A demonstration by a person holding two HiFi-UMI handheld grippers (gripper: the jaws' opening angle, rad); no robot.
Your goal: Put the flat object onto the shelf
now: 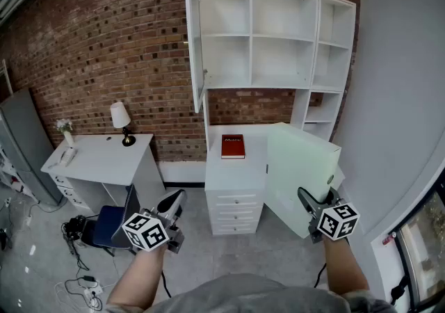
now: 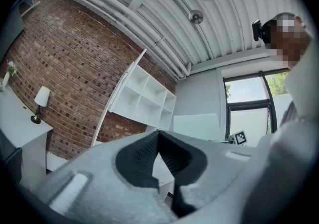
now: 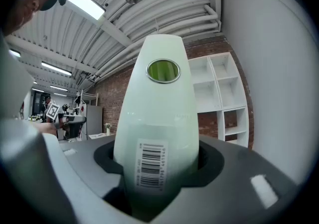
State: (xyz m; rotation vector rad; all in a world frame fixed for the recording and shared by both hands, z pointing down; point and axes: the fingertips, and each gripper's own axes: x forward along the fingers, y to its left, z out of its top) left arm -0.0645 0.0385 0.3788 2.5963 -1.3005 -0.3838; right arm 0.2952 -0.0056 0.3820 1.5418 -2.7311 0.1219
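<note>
- The right gripper (image 1: 309, 205) holds the flat thing. It is a pale green folder (image 1: 302, 165), standing up tall in front of the person.
- In the right gripper view, the jaws of the right gripper (image 3: 157, 164) are spread quite wide, one on each side of the green folder (image 3: 157, 103). They squeeze it near its bottom end.
- I can see a barcode sticker (image 3: 149, 164) and a round hole (image 3: 163, 70) on its thin side. I think it is a folder, but it might be a thin box. The view is too bent to be sure.
- The left gripper (image 1: 174, 202) is low on the left. In the left gripper view, the jaws of the left gripper (image 2: 158, 141) are closed together with nothing in them.
- The white shelf (image 1: 278, 33) is up high on the brick wall, well away from the folder. So the folder is not on the shelf yet.
- What could go wrong:
  - The folder is big and only held at one end. It could tip over or slip out when it is lifted up high.
  - A top corner could bump the edge of the shelf, or the open door (image 1: 193, 40) on the left side. That bump could knock the folder loose.
  - The boxes in the shelf look small next to the folder. If it goes in the wrong way, it may get stuck or hang out and fall.
  - If it falls, it could land on the red book (image 1: 233, 146) lying on the desk top (image 1: 222, 171) below.
</note>
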